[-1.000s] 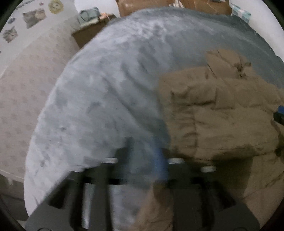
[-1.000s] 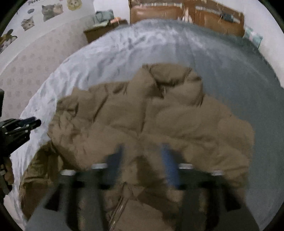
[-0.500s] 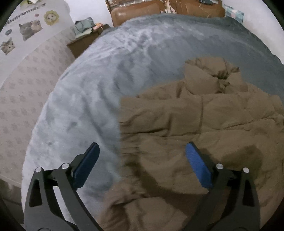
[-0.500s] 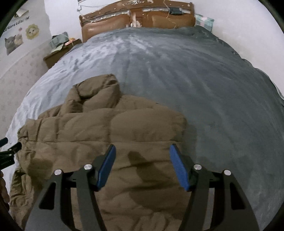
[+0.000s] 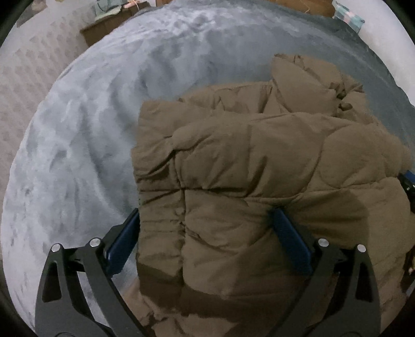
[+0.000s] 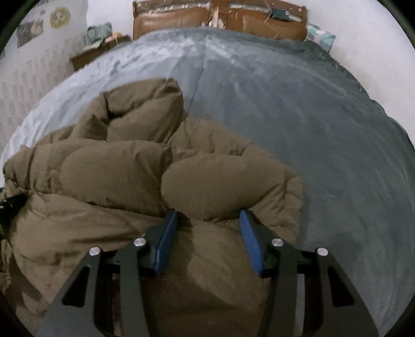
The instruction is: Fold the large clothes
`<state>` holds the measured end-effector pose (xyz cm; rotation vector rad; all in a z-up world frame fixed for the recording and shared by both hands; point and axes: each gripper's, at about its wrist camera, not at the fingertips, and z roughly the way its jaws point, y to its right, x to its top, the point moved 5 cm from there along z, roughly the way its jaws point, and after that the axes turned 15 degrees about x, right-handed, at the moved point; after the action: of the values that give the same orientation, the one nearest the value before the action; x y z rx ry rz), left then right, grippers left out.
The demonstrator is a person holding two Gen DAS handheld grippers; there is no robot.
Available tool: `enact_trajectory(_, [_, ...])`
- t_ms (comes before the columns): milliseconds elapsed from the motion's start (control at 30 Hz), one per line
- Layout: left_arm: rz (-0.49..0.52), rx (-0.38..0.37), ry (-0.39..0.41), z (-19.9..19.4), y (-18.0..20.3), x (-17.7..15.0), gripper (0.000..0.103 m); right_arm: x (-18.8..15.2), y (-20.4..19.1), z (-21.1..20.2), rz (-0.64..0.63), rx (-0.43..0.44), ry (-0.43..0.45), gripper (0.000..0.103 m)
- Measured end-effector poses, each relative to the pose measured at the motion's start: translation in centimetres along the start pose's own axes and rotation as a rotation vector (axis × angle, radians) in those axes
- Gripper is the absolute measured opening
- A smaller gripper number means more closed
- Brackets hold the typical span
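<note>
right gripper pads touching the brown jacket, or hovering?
Touching. In the right wrist view a puffy fold of the jacket bulges between the right gripper pads and overlaps both tips; jaws partly open, not clamped.

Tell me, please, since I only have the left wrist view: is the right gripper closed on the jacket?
Observer: No. The right gripper is open, with its jaws apart on either side of a puffy fold of the brown jacket.
Operator: Thank you. What lies to the right of the jacket?
Observer: Only the grey blanket shows between the jacket's right edge and the side of the bed.
Operator: Is anything on the wall above the nightstand?
Observer: Yes, a round yellow picture hangs there, with a darker one beside it.
</note>
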<state>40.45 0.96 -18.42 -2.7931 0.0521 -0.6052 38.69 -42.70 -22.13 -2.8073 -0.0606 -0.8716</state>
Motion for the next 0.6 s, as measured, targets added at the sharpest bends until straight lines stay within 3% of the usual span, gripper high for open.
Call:
enact_trajectory(133, [0.028, 0.023, 0.005, 1.4, 1.2, 0.5, 0.100, 0.7, 0.4, 2.1, -0.006, -0.008, -0.063, 0.051])
enact_trajectory(300, [0.019, -0.004, -0.018, 3.1, 1.7, 1.0, 0.100, 0.9, 0.2, 3.8, -0.028, -0.041, -0.107, 0.051])
enact_trajectory(500, [0.021, 0.016, -0.004, 1.6, 0.9, 0.9, 0.100, 1.2, 0.2, 2.5, -0.015, -0.018, -0.111, 0.054])
enact_trajectory(567, [0.011, 0.053, 0.033, 0.1, 0.3, 0.9, 0.100, 1.2, 0.0, 0.9, -0.006, 0.022, -0.074, 0.070])
enact_trajectory(600, [0.010, 0.067, 0.052, -0.6, 0.1, 0.8, 0.100, 1.1, -0.2, -0.3, -0.002, 0.051, -0.037, 0.073])
